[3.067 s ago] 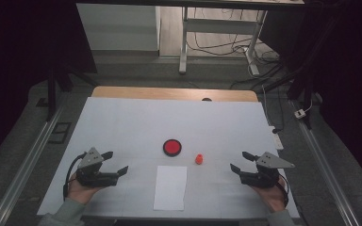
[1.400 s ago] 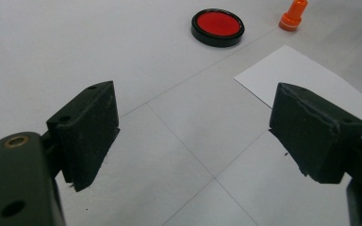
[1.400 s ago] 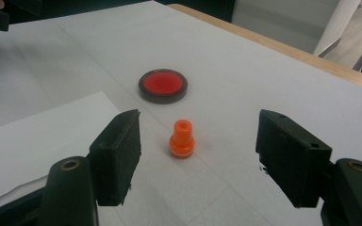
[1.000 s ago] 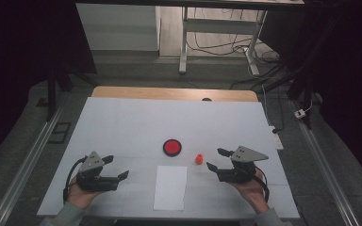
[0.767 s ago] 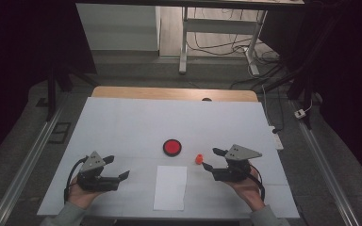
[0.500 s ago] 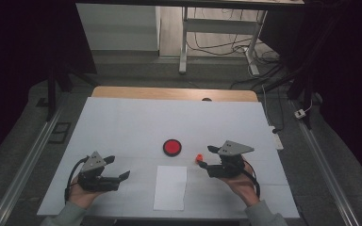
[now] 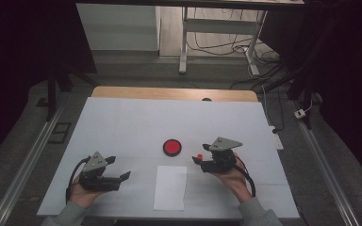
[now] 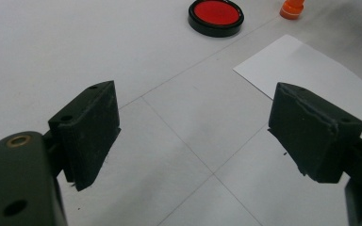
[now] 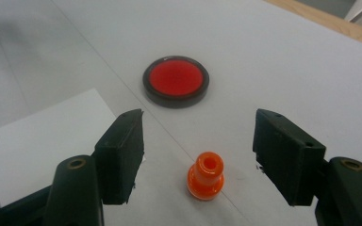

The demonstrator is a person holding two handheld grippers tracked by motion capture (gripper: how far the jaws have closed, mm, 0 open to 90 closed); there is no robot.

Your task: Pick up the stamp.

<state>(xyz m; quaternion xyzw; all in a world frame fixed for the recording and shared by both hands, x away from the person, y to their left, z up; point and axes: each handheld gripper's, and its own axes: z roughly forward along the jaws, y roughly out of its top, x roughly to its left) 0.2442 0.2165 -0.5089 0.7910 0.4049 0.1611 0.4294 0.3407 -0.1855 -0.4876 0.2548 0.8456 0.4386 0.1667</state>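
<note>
A small orange stamp [image 9: 206, 176] stands upright on the white mat [image 7: 169, 117], just right of a round red ink pad [image 7: 172, 147] in a black rim. My right gripper [image 9: 198, 141] is open. Its jaws have just been closing a little, with the stamp [image 7: 199, 156] between them and untouched. A white sheet of paper [image 7: 170, 187] lies in front of the pad. My left gripper [image 7: 119, 167] rests open at the lower left, nothing between its pads [image 8: 92, 127], and points toward the ink pad [image 8: 215, 14].
The mat ends in a wooden table edge [image 7: 169, 93] at the far side. Metal rails [image 7: 23, 165] run along both sides of the table. A desk frame and cables [image 7: 245, 52] stand on the floor beyond.
The right gripper has moved left from the table's right side to the orange stamp and now straddles it. The left gripper has stayed put.
</note>
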